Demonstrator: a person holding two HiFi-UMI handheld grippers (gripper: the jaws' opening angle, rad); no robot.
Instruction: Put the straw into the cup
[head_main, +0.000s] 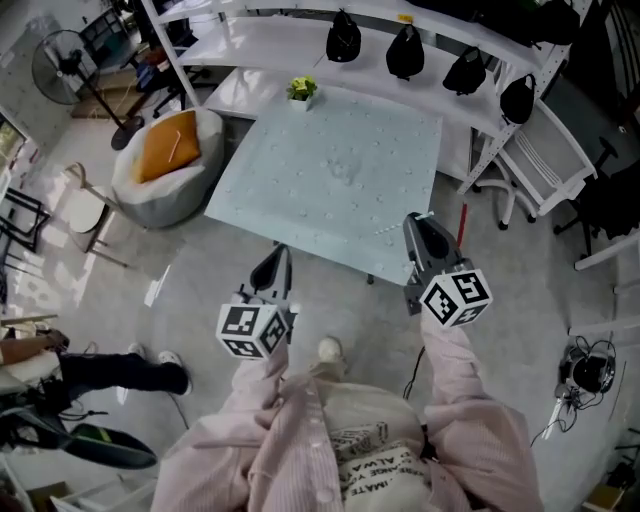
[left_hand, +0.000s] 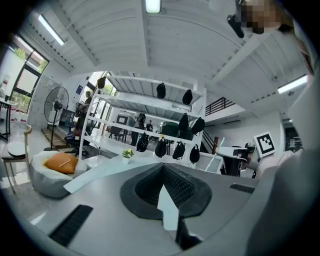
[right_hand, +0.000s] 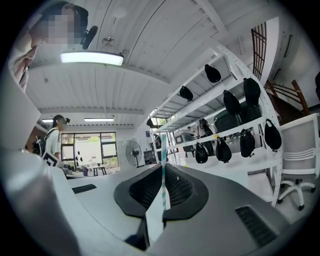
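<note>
Standing at the near edge of a pale table (head_main: 300, 190), the person holds both grippers low in the frame. The right gripper view shows what the head view does not: the right gripper (right_hand: 163, 166) has its jaws clamped on a teal-striped straw (right_hand: 163, 150), upright, its end rising past the tips. From above, the straw is too thin to make out. The left gripper (left_hand: 163, 168) has its jaws together with nothing between them. A potted plant (head_main: 302, 90) sits at the table's far edge. A faint clear shape mid-table is too dim to name.
</note>
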